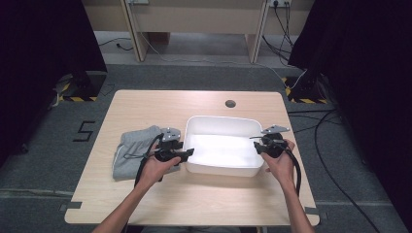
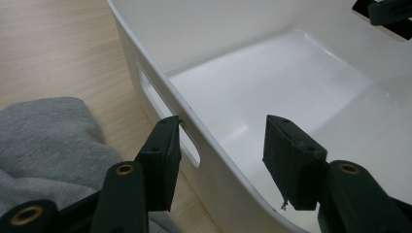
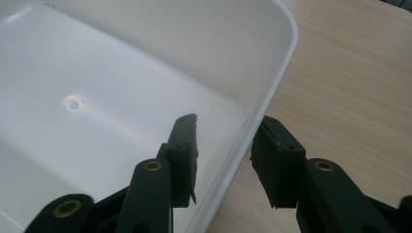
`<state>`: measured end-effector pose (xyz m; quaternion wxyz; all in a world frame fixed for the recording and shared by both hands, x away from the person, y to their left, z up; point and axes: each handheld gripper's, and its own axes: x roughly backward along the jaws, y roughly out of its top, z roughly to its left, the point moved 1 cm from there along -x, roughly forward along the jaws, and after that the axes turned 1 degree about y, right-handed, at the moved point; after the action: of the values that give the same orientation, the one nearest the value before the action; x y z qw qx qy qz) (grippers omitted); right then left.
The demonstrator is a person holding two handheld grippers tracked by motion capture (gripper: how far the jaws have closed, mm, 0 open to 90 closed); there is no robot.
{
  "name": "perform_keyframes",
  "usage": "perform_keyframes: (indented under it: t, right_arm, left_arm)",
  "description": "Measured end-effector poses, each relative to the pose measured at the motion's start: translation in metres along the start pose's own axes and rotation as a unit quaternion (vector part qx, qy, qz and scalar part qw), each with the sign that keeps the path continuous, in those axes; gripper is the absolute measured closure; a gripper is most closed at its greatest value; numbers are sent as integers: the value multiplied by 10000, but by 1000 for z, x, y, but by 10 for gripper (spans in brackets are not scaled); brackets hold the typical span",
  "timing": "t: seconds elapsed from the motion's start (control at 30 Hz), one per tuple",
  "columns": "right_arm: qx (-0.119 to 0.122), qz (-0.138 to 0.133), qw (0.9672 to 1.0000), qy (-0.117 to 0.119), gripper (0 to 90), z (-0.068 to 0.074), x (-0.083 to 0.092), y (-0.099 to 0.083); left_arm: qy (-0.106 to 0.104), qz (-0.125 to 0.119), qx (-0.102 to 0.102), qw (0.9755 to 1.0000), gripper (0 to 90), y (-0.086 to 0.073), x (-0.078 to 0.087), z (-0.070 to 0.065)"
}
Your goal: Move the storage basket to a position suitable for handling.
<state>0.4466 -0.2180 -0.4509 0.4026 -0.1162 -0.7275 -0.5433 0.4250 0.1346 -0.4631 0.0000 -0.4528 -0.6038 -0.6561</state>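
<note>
A white plastic tub (image 1: pixel 221 118) stands in the middle of the wooden table. My left gripper (image 1: pixel 187 154) is at the tub's left wall. In the left gripper view it (image 2: pixel 221 160) is open and straddles that wall (image 2: pixel 204 43), one jaw outside by the handle slot (image 2: pixel 155 104), the other inside. My right gripper (image 1: pixel 257 145) is at the right wall; in the right gripper view it (image 3: pixel 226 162) is open astride the rim (image 3: pixel 277 73), with a gap on both sides. The tub holds nothing. A folded grey garment (image 1: pixel 131 150) lies just left of the tub.
The table (image 1: pixel 194 194) has a round cable hole (image 1: pixel 230 103) behind the tub. The grey garment (image 2: pixel 43 141) lies under my left gripper's outer jaw. The right gripper's tip (image 2: pixel 388 12) shows through the tub's far handle slot. Cables run over the floor at right.
</note>
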Motion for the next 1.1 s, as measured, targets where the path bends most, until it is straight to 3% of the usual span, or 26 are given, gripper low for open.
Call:
perform_keyframes:
  t: [0.13,0.23,0.33,0.77,0.87,0.9,0.97,1.0,1.03,1.07,1.1]
  right_arm:
    - [-61,-10,10000,7,642,-3,-3,3]
    - [-60,-9,10000,0,644,-5,-8,8]
    - [-56,-3,10000,-14,644,-5,-12,11]
    - [-77,-60,9999,91,641,-10,-25,23]
    - [-24,-84,9999,121,575,-10,-23,23]
    - [-84,-183,9998,69,460,-10,-18,23]
    - [-100,-269,9996,32,451,-11,-14,23]
    - [-40,-378,9991,-204,391,-10,-1,21]
    - [-8,-403,9989,-250,385,-8,4,20]
    - [-8,-403,9989,-250,385,-8,4,20]
    - [63,-446,9990,-69,373,-2,15,16]
  left_arm:
    - [70,83,-64,9999,466,4,-3,0]
    - [42,-3,153,9999,467,6,-6,6]
    - [35,-31,227,9997,480,7,-6,10]
    - [26,-88,325,9994,476,10,-9,21]
    - [-77,-245,435,9987,426,10,-6,21]
    - [-189,-384,500,9978,401,10,0,21]
    - [-273,-464,523,9972,381,10,5,21]
    - [-384,-603,698,9950,374,11,14,24]
    - [-384,-603,698,9950,373,11,14,24]
    - [-398,-668,753,9941,373,11,19,26]
    - [-369,-710,778,9938,378,11,25,28]
